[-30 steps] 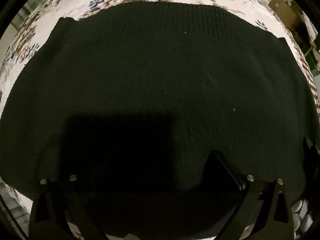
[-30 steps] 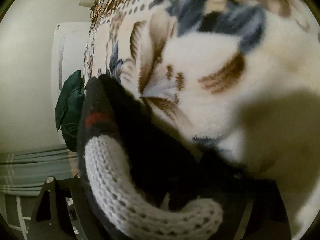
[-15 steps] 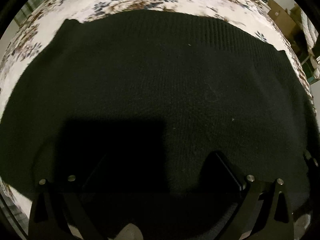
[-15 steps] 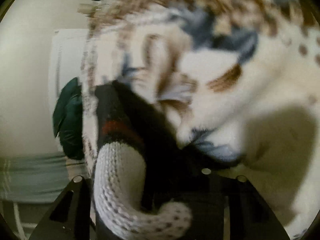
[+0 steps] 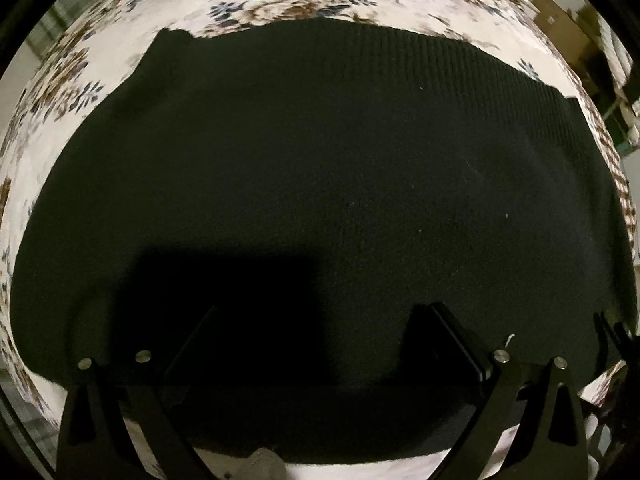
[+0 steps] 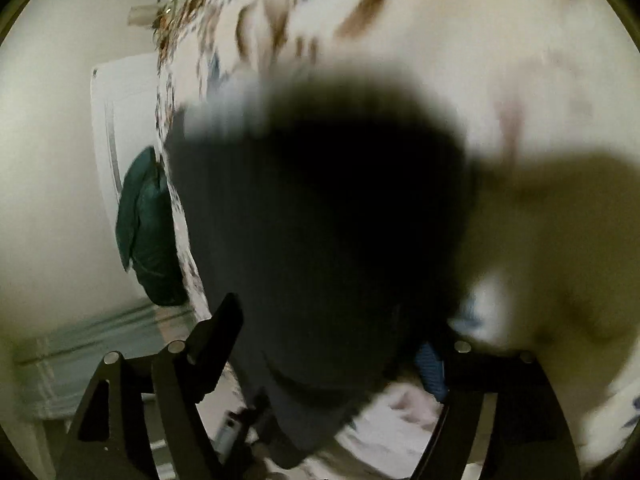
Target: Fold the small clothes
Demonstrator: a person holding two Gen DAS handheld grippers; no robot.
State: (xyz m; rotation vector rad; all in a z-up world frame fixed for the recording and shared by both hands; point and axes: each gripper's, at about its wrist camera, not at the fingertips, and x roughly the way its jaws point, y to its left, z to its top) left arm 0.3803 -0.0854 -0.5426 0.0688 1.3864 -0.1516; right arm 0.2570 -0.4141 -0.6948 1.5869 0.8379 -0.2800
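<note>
A black knit sweater (image 5: 320, 168) lies spread flat on a floral blanket (image 5: 280, 0) and fills the left wrist view. My left gripper (image 5: 320, 320) hovers over its near edge with the jaws wide apart and nothing between them. In the right wrist view the same black garment (image 6: 320, 220) is blurred and bunched up close to the lens. My right gripper (image 6: 340, 320) has its jaws apart, with the black fabric lying between and over them; its right finger is largely hidden. The right gripper's tip (image 5: 616, 336) shows at the right edge of the left wrist view.
The floral blanket (image 6: 440, 20) covers a bed. A dark green bag or jacket (image 6: 148, 232) sits by a white wall at the left of the right wrist view. Cardboard boxes (image 5: 560, 28) stand beyond the bed's far right corner.
The right gripper opened and let go of the sweater's white knit cuff, which is now out of sight; black fabric now fills its view. The left gripper drew back slightly, showing more blanket.
</note>
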